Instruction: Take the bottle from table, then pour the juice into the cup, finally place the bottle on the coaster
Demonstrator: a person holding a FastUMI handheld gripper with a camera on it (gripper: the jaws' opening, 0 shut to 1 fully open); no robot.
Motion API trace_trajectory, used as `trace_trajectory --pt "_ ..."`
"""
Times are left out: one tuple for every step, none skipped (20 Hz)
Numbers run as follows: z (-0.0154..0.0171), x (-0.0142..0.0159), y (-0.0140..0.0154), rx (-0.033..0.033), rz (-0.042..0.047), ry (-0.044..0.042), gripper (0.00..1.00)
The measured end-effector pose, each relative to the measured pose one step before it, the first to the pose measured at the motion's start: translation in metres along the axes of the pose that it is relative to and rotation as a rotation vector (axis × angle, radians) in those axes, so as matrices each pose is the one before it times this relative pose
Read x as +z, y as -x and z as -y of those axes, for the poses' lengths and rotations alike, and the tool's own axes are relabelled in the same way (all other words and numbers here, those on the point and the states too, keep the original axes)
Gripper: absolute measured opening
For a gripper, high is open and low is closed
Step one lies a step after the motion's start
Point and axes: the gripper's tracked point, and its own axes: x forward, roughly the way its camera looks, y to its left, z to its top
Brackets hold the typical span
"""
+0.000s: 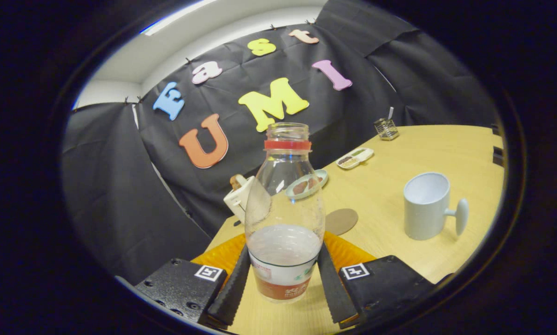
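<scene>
clear plastic bottle [285,218], no cap, red ring round the neck, sits right between the tongs [283,284]. whitish juice fills only the lower third or so. both ribbed fingers [232,291] look like they're pressing the label band low on the body, so i'd call it held. can't tell if it's lifted off the wooden table [399,186] or resting on it, the base is close to the surface either way and the whole view is tilted.

the white cup [426,204] stands upright to the right and a bit farther off, well apart from the bottle, handle poking out right. the round brown coaster [341,221] lies flat just behind the bottle on the right, between bottle and cup. an orange mat [348,251] is under and around the bottle base. small dishes and a white box sit farther back, out of the way.

my take on doing this bit well: the grip is low and the bottle is tall, so it could swing or slip when tipped. keep the squeeze firm, lift straight, carry it right over the cup rim before tilting. tip slow toward the cup, mouth close above the opening, since there's not much juice and it'll come late then rush. don't knock the cup handle.
</scene>
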Motion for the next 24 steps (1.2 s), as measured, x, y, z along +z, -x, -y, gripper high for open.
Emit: trace_trajectory --pt "-0.00251 0.00199 -0.00177 0.01662 -0.00786 -0.03319 0.78" --pt "-0.00362 0.00078 -0.00054 0.02052 -0.00665 -0.03683 0.78" --pt "-0.00289 0.00119 -0.0015 0.01927 -0.00912 -0.03801 0.78" --pt "-0.00243 0.00153 0.00075 0.0191 -0.00272 -0.04415 0.78" --pt "-0.00188 0.00261 -0.00063 0.01735 -0.00503 -0.04536 0.78" --pt "-0.00006 -0.00022 -0.00199 0.01078 -0.00728 -0.04962 0.78" --pt "0.00109 0.0014 -0.00155 0.00817 -0.00825 -0.05126 0.77" --pt "0.00143 0.00261 0.00067 0.00755 -0.00325 -0.04873 0.77" --pt "0.00037 0.00558 -0.0006 0.00962 0.00606 -0.05346 0.77" --pt "-0.00432 0.00411 0.00085 0.02355 0.0045 -0.05479 0.77" --pt "-0.00392 0.00353 -0.00046 0.01972 -0.00182 -0.04878 0.77" --pt "-0.00223 0.00148 0.00168 0.01676 -0.00054 -0.04047 0.77" --pt "-0.00245 0.00228 -0.00088 0.01628 0.00041 -0.02669 0.76" --pt "-0.0006 -0.0003 -0.00153 0.00854 -0.00282 -0.01589 0.76" --pt "0.00047 -0.00072 -0.00209 0.00435 -0.00823 -0.01538 0.76" --pt "-0.0024 0.00031 -0.00164 0.01378 -0.00044 -0.02278 0.76" --pt "-0.00176 0.00053 -0.00111 0.01138 -0.00151 -0.0296 0.76" --pt "-0.00088 0.00191 0.00234 0.0068 0.00982 -0.0403 0.76" --pt "-0.0019 0.00361 0.00079 0.01235 0.00776 -0.04689 0.77" --pt "-0.00085 0.00377 0.00017 0.00656 0.01275 -0.05257 0.77" --pt "-0.00132 0.00427 -0.00044 0.00591 0.01107 -0.0459 0.76" --pt "-0.00051 0.00139 0.0003 0.00573 -0.00086 -0.02932 0.76" --pt "-0.00014 0.00258 0.00016 0.00009 0.00113 -0.01669 0.76" --pt "0.00028 0.00251 0.00143 -0.00156 -0.00007 -0.00393 0.76"
